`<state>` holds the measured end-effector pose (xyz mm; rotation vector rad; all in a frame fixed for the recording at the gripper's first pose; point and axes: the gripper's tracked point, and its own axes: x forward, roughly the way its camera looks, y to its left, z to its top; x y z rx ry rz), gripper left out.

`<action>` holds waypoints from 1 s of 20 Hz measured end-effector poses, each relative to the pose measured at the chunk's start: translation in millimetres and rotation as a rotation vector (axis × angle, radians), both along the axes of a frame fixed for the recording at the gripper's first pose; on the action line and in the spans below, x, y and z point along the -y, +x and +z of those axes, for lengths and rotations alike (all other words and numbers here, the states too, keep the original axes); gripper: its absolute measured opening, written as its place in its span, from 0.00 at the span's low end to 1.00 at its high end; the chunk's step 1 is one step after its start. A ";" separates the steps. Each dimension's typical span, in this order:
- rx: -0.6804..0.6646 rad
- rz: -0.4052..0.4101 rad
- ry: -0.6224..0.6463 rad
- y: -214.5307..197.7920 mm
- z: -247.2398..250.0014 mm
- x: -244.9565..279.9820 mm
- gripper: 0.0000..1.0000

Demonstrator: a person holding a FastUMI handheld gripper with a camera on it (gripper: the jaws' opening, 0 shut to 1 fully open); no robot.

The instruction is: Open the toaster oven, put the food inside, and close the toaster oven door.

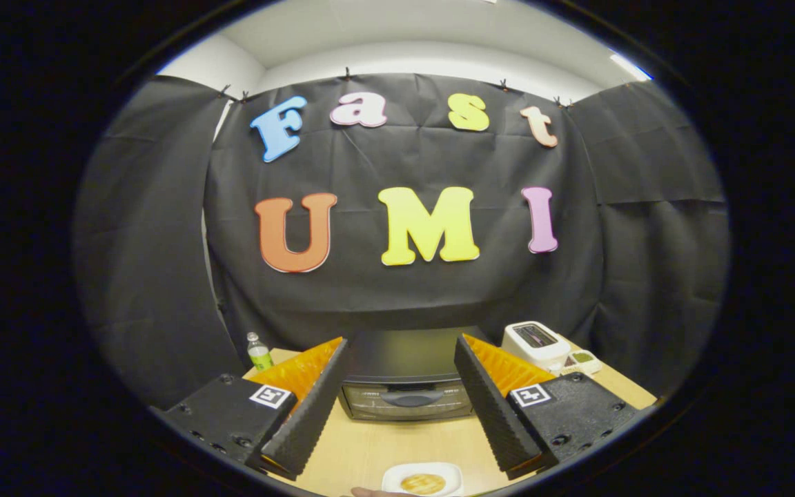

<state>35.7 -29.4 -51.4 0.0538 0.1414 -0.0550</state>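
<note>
The toaster oven (406, 376) stands on the bench (404, 445) with its door closed, seen between and beyond the fingers of the hand-held gripper (403, 407). The door handle (413, 397) runs across the upper part of the door, facing the fingers. The hand-held gripper is spread wide and holds nothing, hanging above the bench short of the oven.

To the right of the oven and slightly behind it sits a white appliance (535, 342), with a small flat item (580, 360) just beside that. On the near side of the oven, well apart from the door, a white plate (392, 478) carries a round golden piece of food (423, 483); something that may be a fingertip shows at the plate's near rim. To the left of the oven, near the bench's back corner, stands a small bottle (258, 352).

The step in hand looks to be opening the door. To do it well, the fingers would come down level with the handle, close on it squarely from above and below, then pull along the door's hinge arc rather than straight back, so the light oven does not slide.

Faint markings on the door and the bottle's label are too small to read. Each finger mount carries a square black-and-white marker, not text.
</note>
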 end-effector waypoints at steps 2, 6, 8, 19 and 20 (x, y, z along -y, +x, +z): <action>-0.013 -0.005 -0.004 11.2 -9.9 7.5 1.00; -0.060 0.011 -0.029 39.2 -37.9 19.8 1.00; -0.088 0.022 -0.036 52.9 -55.3 19.3 1.00; -0.211 -0.006 -0.067 115.1 -166.3 10.7 1.00; -0.224 -0.015 -0.066 119.2 -174.8 12.9 1.00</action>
